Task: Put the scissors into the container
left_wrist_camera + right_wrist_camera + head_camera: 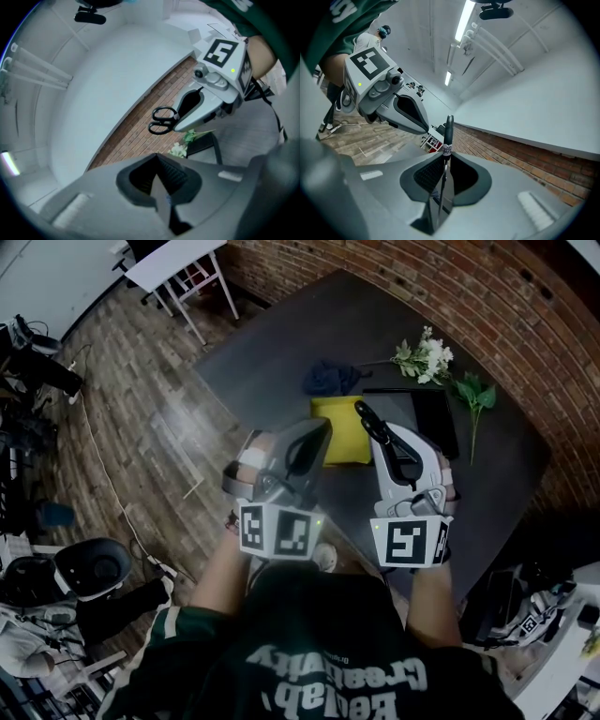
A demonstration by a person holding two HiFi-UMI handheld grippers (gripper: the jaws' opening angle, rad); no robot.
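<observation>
Scissors point(375, 426) in right tool point(444, 164) overlap right edge of yellow container point(345, 432).

A: What are the scissors point(448, 129) made of?
B: Glossy black plastic handles, thin smooth metal blades.
A: And the table point(281, 362)?
B: Dark, matt, smooth top. On it lies a crumpled blue cloth point(330, 379). Behind it the wall point(487, 306) is rough red brick, and beside it the floor point(122, 399) is worn wood planks.

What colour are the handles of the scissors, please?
Black. The scissors handles show best in the left gripper view.
</observation>
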